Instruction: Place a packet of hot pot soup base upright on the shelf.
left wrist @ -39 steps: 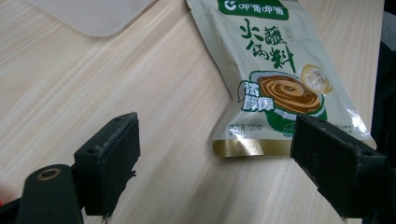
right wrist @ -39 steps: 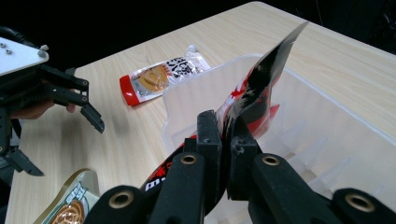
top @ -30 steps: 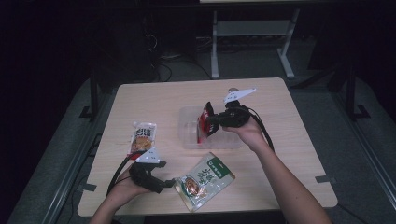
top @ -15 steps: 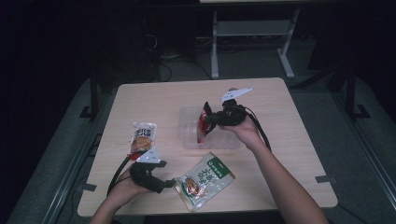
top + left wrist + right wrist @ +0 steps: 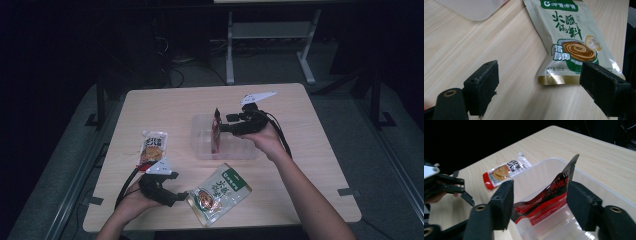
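Since the earlier frames the right gripper (image 5: 219,127) had just been opening its jaws: a second before they pinched the red and black foil sachet (image 5: 215,134); now they stood apart on either side of it, pads not clearly pressing. The sachet stood nearly on edge inside the clear plastic rectangular tray (image 5: 200,150) at mid-table, its lower end resting on the tray floor. The left hand and the other packets lay as before.

Hard to make out: in the high view the sachet showed edge-on as a thin dark-red sliver, print unreadable. In the right gripper view the sachet (image 5: 549,195) was crumpled, part of it behind the jaws, and the tray (image 5: 599,192) was cut off at the bottom edge. Whether a pad brushed the foil could not be told.

Pose: the right hand (image 5: 265,140) reached in from the right, gripper level and pointing left over the tray. The left hand (image 5: 137,197) rested near the table's front edge, the left gripper (image 5: 184,195) pointing right, jaws wide and holding nothing, just short of the green and gold flat sauce packet (image 5: 219,192). In the left gripper view that packet (image 5: 571,42) lay between and beyond the jaws.

Count: three packets, counting an orange and white snack packet (image 5: 152,146) at left; one tray; two grippers.
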`<state>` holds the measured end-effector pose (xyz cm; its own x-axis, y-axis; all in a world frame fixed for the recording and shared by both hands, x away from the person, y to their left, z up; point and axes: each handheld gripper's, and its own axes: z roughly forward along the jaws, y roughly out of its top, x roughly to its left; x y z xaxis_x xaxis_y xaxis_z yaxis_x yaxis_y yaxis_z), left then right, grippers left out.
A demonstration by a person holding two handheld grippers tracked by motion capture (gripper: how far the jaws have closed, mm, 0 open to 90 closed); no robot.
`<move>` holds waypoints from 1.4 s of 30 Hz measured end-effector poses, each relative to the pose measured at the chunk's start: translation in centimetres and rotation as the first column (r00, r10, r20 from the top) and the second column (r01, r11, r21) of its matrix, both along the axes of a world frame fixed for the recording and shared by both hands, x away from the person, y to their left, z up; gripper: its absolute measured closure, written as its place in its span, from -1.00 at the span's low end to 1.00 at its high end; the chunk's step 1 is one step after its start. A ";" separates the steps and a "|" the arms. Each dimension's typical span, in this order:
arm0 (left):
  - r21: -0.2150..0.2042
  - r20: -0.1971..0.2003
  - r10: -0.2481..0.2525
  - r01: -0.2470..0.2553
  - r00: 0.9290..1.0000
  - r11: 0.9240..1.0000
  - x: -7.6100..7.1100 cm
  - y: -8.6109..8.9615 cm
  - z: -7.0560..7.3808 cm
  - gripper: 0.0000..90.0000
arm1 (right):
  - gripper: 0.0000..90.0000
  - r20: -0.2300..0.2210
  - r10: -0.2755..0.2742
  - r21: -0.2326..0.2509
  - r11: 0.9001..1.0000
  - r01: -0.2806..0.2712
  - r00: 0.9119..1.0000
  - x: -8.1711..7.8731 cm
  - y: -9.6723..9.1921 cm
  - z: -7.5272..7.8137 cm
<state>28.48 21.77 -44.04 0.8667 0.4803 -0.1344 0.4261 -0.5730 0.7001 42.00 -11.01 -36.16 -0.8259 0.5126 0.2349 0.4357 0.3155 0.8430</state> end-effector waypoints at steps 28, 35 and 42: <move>-0.012 -0.021 0.059 -0.059 0.998 0.998 0.4 1.2 0.4 -0.65 | -0.61 0.036 0.047 -0.107 0.993 -0.043 0.998 -6.2 -6.4 -0.5; -0.007 -0.015 0.069 -0.069 0.997 0.998 0.4 1.4 0.5 -0.64 | -0.61 0.019 0.062 -0.109 0.992 -0.060 0.998 -7.9 -7.4 -1.6; -0.002 -0.020 0.084 -0.084 0.996 0.996 0.4 1.6 0.6 -0.64 | -0.61 0.001 0.060 -0.142 0.988 -0.059 0.998 -9.2 -8.0 -2.9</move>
